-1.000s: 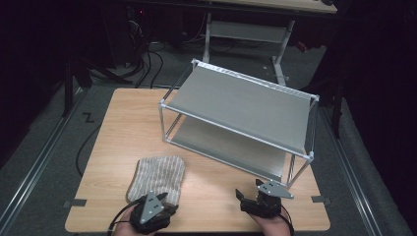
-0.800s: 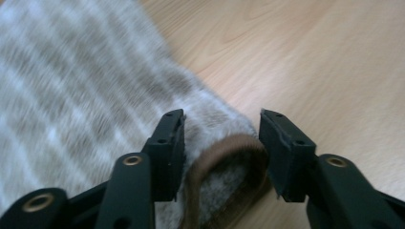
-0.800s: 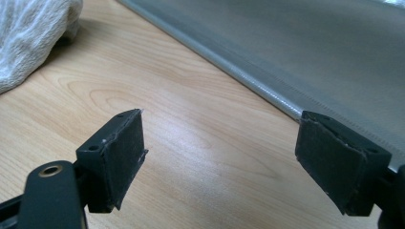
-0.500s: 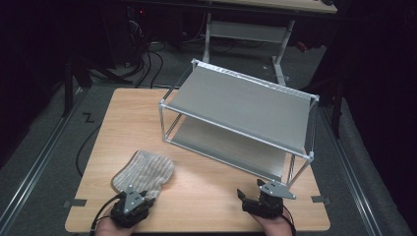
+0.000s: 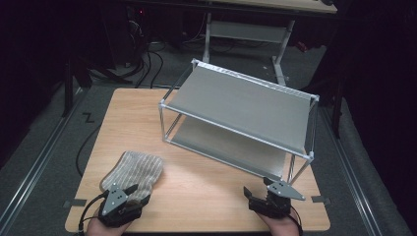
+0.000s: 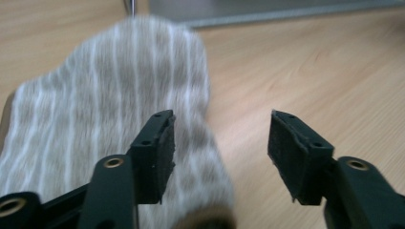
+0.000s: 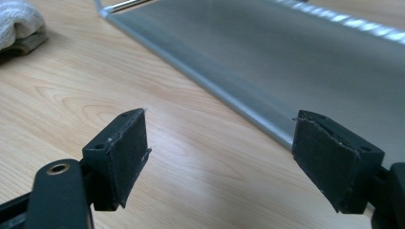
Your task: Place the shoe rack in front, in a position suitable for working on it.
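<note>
Pale wooden table [image 5: 206,182] — dark room, grey floor [image 5: 44,162] around it.

Layout. The knitted sock [image 5: 134,170] lies on the table [image 5: 211,191] directly ahead of the left gripper [image 5: 132,192], to the left of the right gripper [image 5: 252,194]. The two-tier metal shelf rack [image 5: 246,105] stands ahead of the right gripper, beyond the sock.
</note>
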